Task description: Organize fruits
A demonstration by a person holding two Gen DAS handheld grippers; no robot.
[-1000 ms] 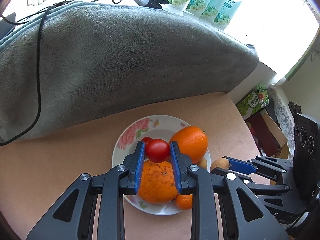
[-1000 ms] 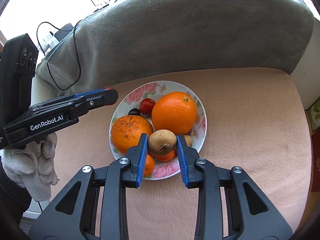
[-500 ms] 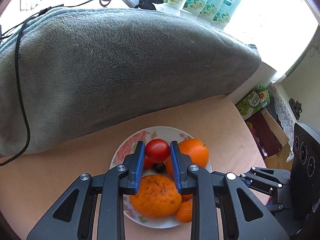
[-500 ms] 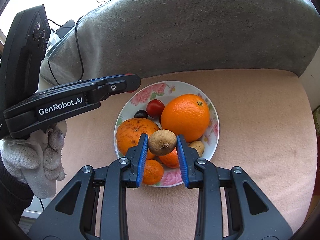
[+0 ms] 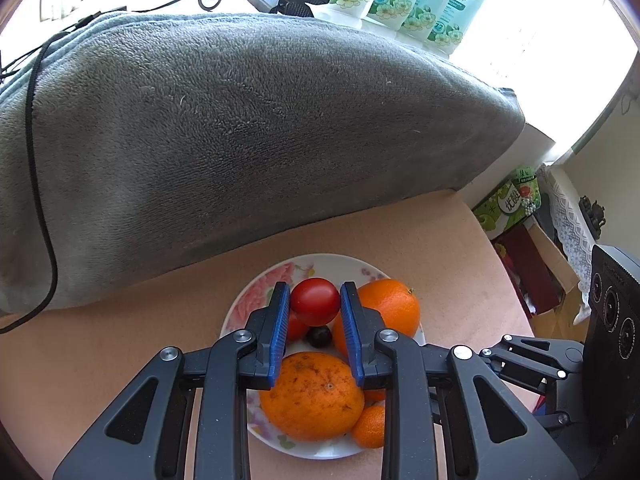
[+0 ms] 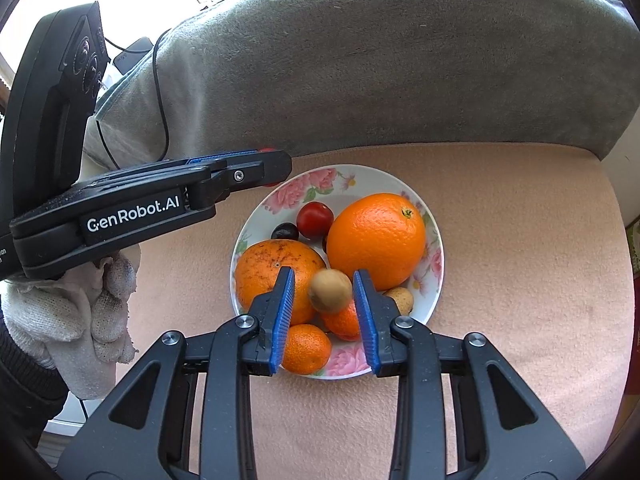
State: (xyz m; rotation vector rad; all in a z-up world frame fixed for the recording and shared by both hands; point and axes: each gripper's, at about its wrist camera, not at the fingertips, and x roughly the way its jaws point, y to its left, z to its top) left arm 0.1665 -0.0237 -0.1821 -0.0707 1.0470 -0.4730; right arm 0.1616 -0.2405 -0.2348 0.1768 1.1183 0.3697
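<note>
My left hand-held gripper is clamped on a red tomato, its blue pads pressing both sides, and it hangs over the flowered plate on the peach-covered worktop. My right hand-held gripper has a small brown fruit between its blue pads; there the gap looks a little wider than the fruit on the left side, and I cannot tell whether both pads press it. It too sits above the plate. On the plate lie a large smooth orange, a rougher speckled orange, a small mandarin, another red tomato, a dark round fruit and a second small brown fruit. A grey blanket rises behind the plate. In the right view my gloved left hand holds its tool.
</note>
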